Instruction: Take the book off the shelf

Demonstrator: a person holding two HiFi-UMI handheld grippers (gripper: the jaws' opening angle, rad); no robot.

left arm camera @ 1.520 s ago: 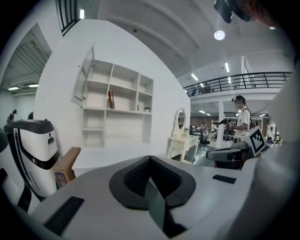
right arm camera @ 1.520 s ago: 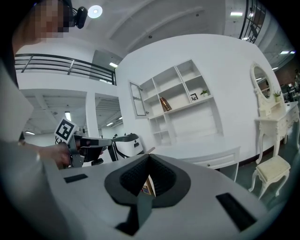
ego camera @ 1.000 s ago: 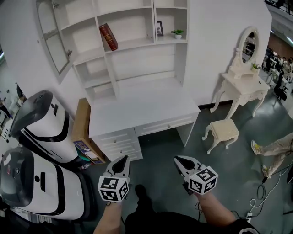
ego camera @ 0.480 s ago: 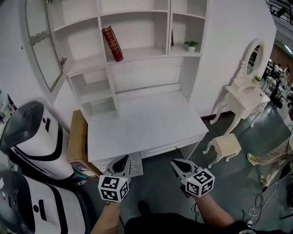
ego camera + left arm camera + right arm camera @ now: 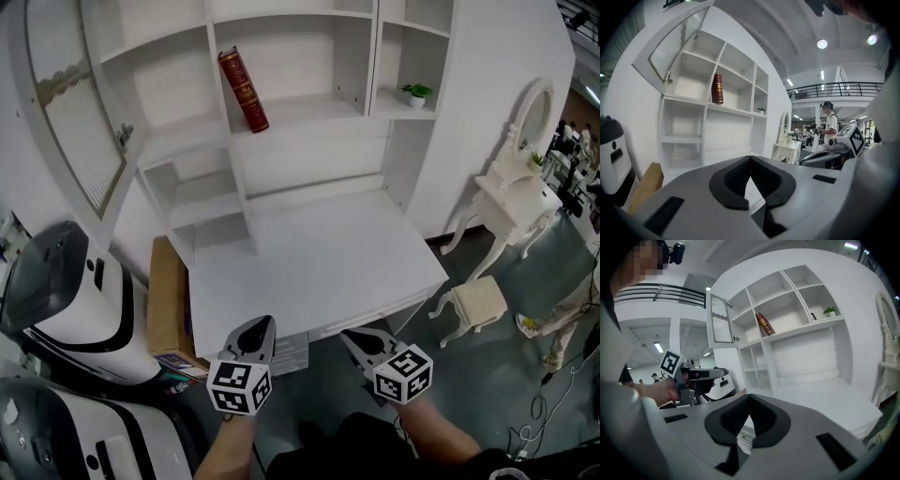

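A dark red book point(image 5: 243, 89) leans tilted in the middle compartment of the white shelf unit point(image 5: 291, 112) above a white desk point(image 5: 309, 258). It also shows as the book point(image 5: 717, 88) in the left gripper view and the book point(image 5: 764, 324) in the right gripper view. My left gripper point(image 5: 259, 326) and right gripper point(image 5: 352, 338) hover side by side at the desk's front edge, far below the book. Both point toward the shelf. Each has its jaws closed together with nothing between them: left gripper point(image 5: 750, 158), right gripper point(image 5: 749, 396).
An open glass cabinet door point(image 5: 70, 122) juts out at the upper left. A small potted plant point(image 5: 415, 93) stands in the right compartment. White and black machines point(image 5: 66, 300) and a cardboard box point(image 5: 167, 300) stand to the left; a vanity table point(image 5: 511, 192) and stool point(image 5: 475, 305) to the right.
Both grippers have moved forward together, from over the floor to the desk's front edge. The shelf and the book look nearer and larger. The jaws have stayed closed.
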